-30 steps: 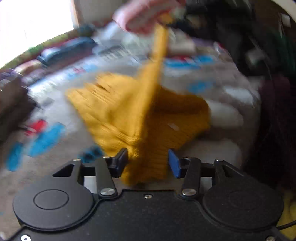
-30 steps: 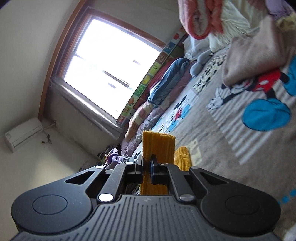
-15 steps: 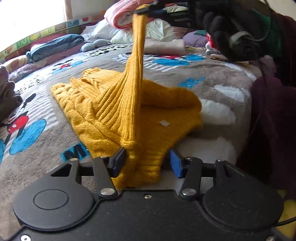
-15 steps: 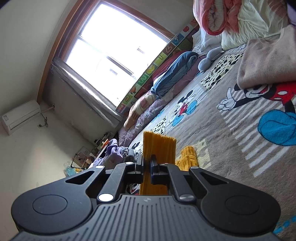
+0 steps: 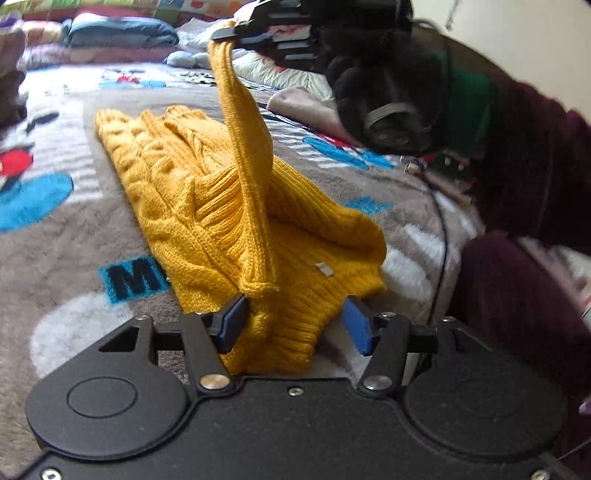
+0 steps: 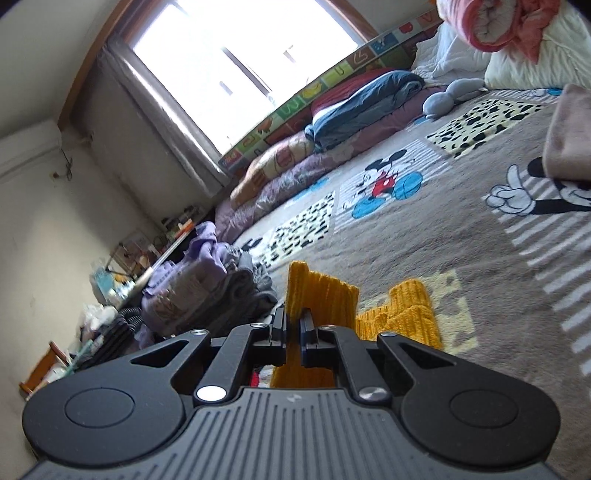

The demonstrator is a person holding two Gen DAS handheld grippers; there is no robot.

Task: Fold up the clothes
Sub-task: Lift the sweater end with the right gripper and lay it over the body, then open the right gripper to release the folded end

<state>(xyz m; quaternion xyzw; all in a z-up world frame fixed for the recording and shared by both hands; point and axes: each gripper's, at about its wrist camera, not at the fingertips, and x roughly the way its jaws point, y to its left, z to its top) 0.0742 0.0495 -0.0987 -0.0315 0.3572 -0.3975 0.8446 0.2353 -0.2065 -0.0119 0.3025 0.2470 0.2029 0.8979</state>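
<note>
A mustard yellow knit sweater lies partly folded on the grey cartoon-print blanket. My right gripper is shut on the sweater's ribbed sleeve cuff and holds it high above the bed; in the left wrist view the sleeve hangs stretched from that gripper. My left gripper is open, its blue-padded fingers either side of the sweater's near hem, which rests between them.
A folded beige garment lies on the blanket at the right. Folded quilts and pillows line the window side. A pile of purple and grey clothes sits at the bed's far edge. The person's dark-sleeved arm is at the right.
The right gripper has tilted down and swung over the bed with the sleeve. The left gripper has stayed open at the hem and moved slightly closer.
</note>
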